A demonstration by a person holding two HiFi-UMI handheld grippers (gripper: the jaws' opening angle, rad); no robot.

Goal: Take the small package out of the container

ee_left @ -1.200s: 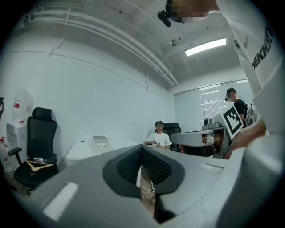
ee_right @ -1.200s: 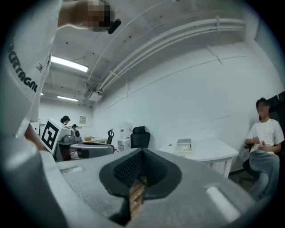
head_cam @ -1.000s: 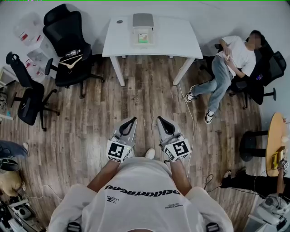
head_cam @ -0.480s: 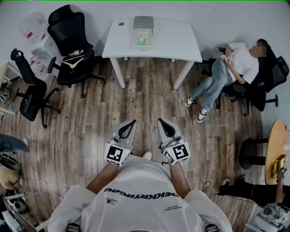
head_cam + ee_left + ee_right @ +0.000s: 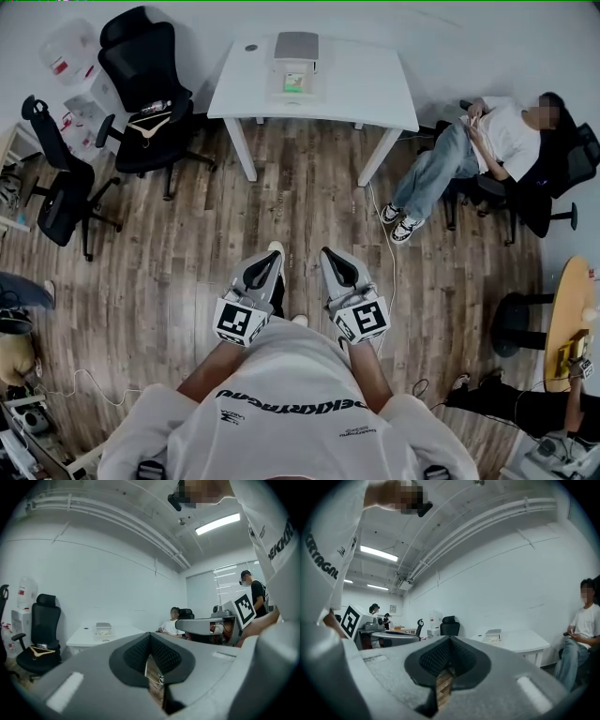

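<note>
Risk, as judged: the container (image 5: 295, 64) stands on the white worktop (image 5: 375, 89), well apart across the floor, and could be knocked or shoved if reached with tools not opened in time. The small package (image 5: 294, 82), apparently inside it, could then be missed. The floor cable (image 5: 395, 272) could be caught underfoot. Left tool (image 5: 272, 253) and right tool (image 5: 330, 254) are fully closed, with nothing held or touched.
</note>
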